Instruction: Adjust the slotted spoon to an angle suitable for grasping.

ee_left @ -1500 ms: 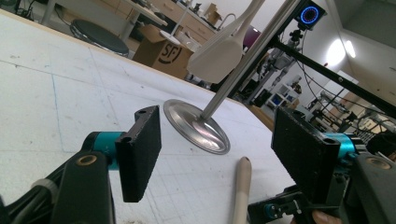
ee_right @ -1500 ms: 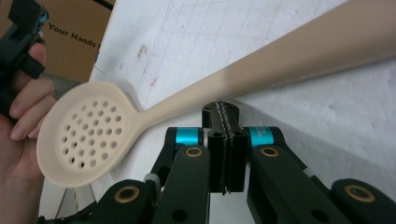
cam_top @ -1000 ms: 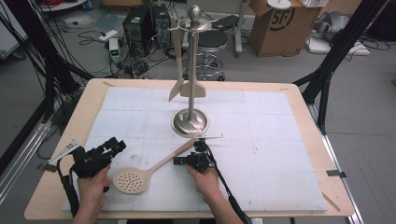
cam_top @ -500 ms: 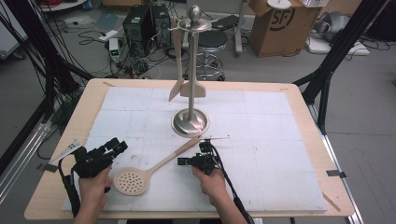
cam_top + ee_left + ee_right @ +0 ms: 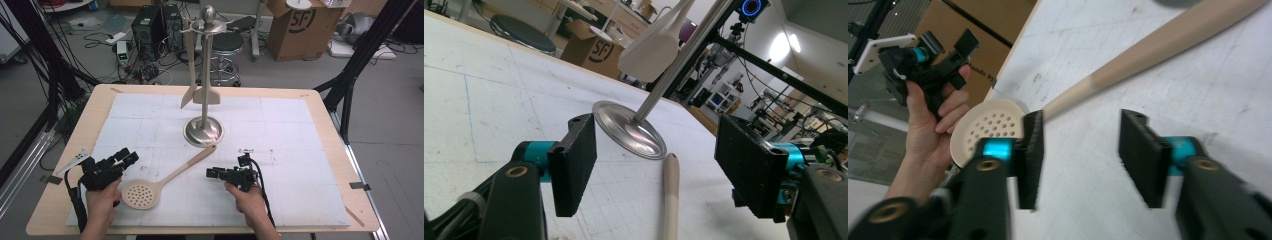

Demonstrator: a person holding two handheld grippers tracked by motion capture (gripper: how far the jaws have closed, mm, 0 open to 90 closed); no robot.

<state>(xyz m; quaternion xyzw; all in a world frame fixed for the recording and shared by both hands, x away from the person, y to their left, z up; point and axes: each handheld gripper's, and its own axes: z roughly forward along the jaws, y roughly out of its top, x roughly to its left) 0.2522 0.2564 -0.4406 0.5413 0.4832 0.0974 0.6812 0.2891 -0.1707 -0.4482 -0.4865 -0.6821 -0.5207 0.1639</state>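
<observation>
White table carries a steel stand and a skimmer lying flat before it. Left gripper and right gripper flank the skimmer, both with jaws apart, gripping nothing.

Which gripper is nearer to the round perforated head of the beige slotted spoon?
Left. The left gripper sits just beside the spoon head; the right gripper is farther off, across the handle.

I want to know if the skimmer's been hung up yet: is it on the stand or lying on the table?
Lying flat on the table. The skimmer rests on the white mat, handle tip near the stand's base, untouched by either tongs.
</observation>
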